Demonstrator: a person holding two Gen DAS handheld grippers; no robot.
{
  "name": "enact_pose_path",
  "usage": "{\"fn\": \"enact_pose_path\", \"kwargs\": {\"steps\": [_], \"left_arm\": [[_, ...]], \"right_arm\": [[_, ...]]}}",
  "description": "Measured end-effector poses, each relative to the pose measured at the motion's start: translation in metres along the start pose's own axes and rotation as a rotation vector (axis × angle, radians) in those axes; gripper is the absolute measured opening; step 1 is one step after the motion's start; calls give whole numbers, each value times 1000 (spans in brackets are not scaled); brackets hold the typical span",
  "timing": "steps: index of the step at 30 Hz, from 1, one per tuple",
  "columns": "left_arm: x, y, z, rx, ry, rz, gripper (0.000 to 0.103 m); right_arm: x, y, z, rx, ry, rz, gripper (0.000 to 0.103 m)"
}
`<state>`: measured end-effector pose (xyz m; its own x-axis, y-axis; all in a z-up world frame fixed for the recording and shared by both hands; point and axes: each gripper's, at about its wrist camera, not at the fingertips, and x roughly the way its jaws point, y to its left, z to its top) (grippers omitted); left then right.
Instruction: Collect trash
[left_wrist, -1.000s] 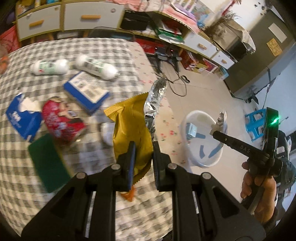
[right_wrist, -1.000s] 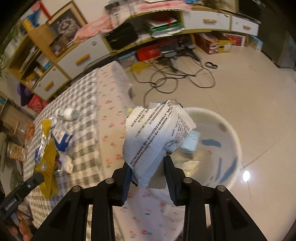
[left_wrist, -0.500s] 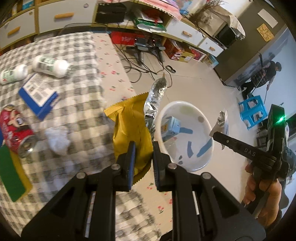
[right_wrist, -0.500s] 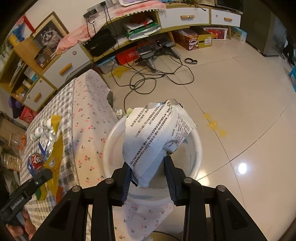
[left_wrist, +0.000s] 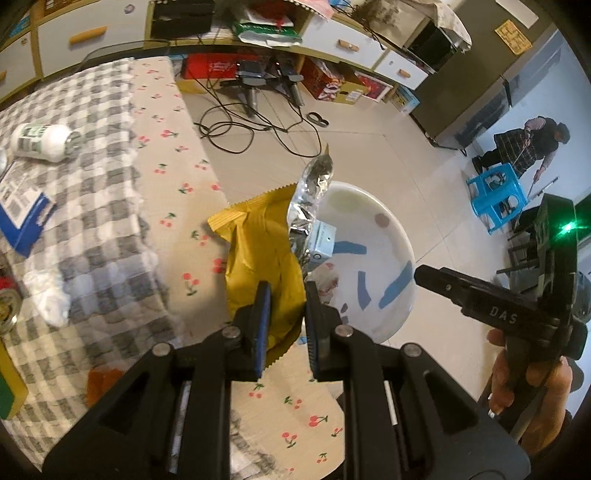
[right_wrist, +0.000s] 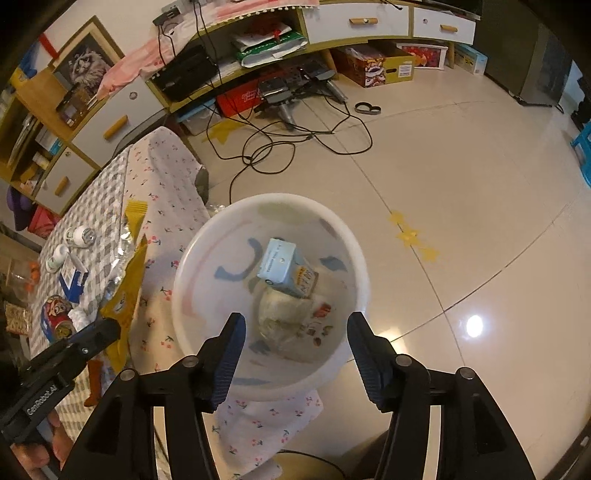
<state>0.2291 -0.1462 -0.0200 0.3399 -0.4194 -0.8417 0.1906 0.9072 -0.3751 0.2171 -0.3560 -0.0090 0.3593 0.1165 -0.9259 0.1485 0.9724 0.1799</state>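
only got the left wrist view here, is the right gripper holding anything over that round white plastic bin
Observer: Nothing. The right gripper is open above the round white plastic bin; its jaws have just been opening, with nothing between them.
Operator: whats in the bin besides the light blue carton
Observer: A crumpled white printed wrapper lies at the bottom, partly under the light blue carton.
Operator: is my yellow wrapper over the bin yet
Observer: Not yet. In the right wrist view the yellow foil-lined wrapper in the left gripper hangs beside the rim, in front of the cherry-print cloth.
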Motion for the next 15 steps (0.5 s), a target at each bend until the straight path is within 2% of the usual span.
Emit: {"fn": "enact_pose_path", "kwargs": {"steps": [6, 15], "left_arm": [[11, -15, 2, 52, -3, -16, 19], [25, -32, 7, 138, -45, 8, 21]], "right_arm": [[-10, -21, -6, 5, -15, -22, 59], [-24, -61, -15, 47, -39, -52, 60]]}}
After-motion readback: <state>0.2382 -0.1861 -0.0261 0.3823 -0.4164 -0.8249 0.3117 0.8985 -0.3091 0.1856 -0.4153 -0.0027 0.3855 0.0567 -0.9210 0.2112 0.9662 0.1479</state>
